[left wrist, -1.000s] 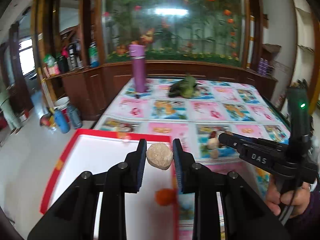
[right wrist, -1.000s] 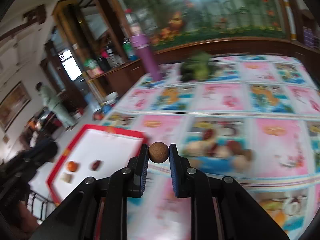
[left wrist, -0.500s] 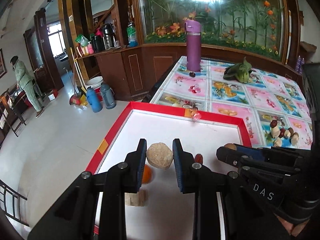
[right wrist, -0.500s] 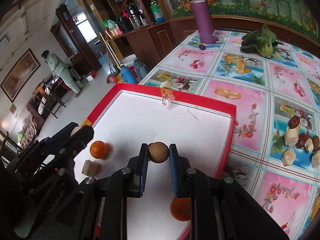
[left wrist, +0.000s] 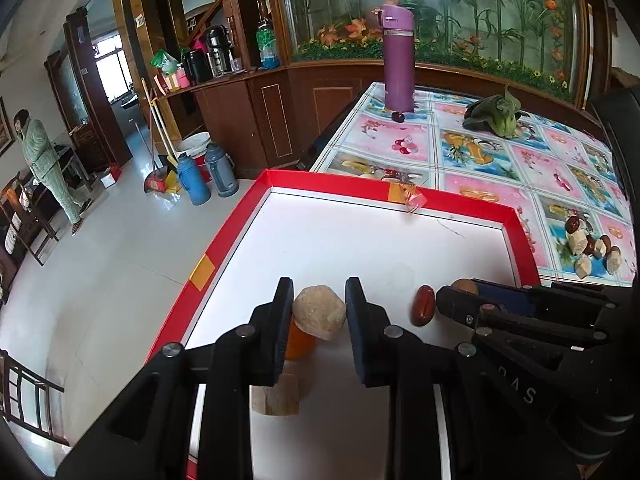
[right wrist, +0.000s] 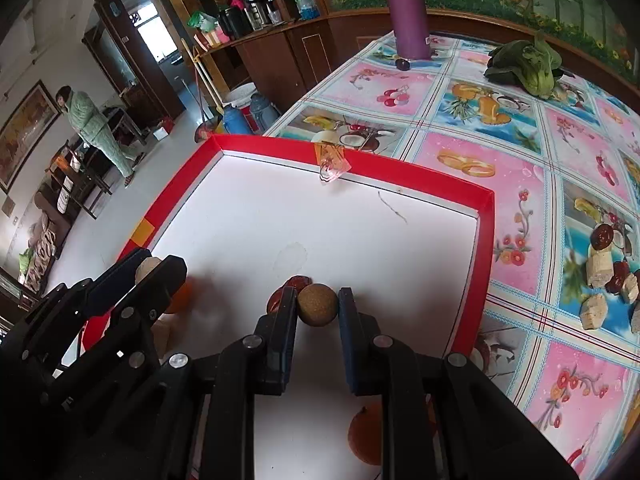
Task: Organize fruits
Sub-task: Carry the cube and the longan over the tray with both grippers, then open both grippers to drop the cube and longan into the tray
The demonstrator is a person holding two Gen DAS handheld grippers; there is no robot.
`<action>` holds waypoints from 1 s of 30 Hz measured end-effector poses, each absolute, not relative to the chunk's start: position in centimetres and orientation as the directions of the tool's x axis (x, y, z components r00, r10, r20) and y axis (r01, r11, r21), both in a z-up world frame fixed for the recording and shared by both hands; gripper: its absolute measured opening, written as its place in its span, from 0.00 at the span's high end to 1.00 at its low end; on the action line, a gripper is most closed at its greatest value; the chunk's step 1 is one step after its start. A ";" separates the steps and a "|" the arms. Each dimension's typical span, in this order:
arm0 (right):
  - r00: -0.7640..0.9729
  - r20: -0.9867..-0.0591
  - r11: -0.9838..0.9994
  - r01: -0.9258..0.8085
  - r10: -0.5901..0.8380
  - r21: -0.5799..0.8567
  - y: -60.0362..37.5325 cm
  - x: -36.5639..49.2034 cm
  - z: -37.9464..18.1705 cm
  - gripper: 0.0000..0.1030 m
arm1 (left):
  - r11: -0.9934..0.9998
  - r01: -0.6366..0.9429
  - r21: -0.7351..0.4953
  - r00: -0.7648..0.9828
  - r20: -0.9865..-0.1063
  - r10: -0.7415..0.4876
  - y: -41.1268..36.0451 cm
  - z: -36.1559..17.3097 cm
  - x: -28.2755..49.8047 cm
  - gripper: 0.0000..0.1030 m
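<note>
Fruits now over the red-rimmed tray [left wrist: 236,232]: pale lumpy fruit [left wrist: 319,311] pinched in left gripper [left wrist: 319,312], brown round fruit [right wrist: 317,305] clamped in right gripper [right wrist: 317,306]. Carried in from the patterned tablecloth [right wrist: 516,168] a second ago, lowered toward orange [left wrist: 298,340] and red date [left wrist: 424,305]; release probably next. Beyond, purple flask [left wrist: 397,60], wooden cabinets, tiled floor.

A table under a fruit-print cloth [right wrist: 476,136] carries a red-rimmed white tray [right wrist: 482,248], a purple flask [left wrist: 397,60], leafy greens [right wrist: 528,64] — and loose fruit pieces [right wrist: 608,276].
</note>
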State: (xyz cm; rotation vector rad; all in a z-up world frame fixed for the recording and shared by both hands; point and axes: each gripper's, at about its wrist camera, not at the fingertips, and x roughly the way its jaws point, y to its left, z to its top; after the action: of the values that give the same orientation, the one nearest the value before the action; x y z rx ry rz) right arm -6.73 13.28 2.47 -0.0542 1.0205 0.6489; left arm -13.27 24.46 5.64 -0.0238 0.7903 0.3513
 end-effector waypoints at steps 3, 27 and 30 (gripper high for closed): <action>0.354 -0.808 0.816 -0.522 0.471 0.248 13.4 -6.6 2.3 0.82 | 0.942 -0.316 0.113 0.640 -0.707 0.300 24.6 5.4 -13.2 0.72; 0.395 -0.779 0.827 -0.496 0.487 0.265 11.0 -6.9 4.2 0.81 | 0.901 -0.408 0.146 0.657 -0.639 0.401 24.1 8.0 -14.9 0.27; 0.442 -0.749 0.833 -0.488 0.494 0.261 9.7 -7.0 5.7 0.81 | 0.905 -0.404 0.135 0.678 -0.620 0.395 23.6 9.1 -15.2 0.24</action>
State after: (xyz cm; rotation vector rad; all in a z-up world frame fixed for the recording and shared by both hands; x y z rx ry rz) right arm -7.05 9.65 5.68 0.0069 0.9316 0.6097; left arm -15.18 23.61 9.10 -0.0137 0.6932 0.4486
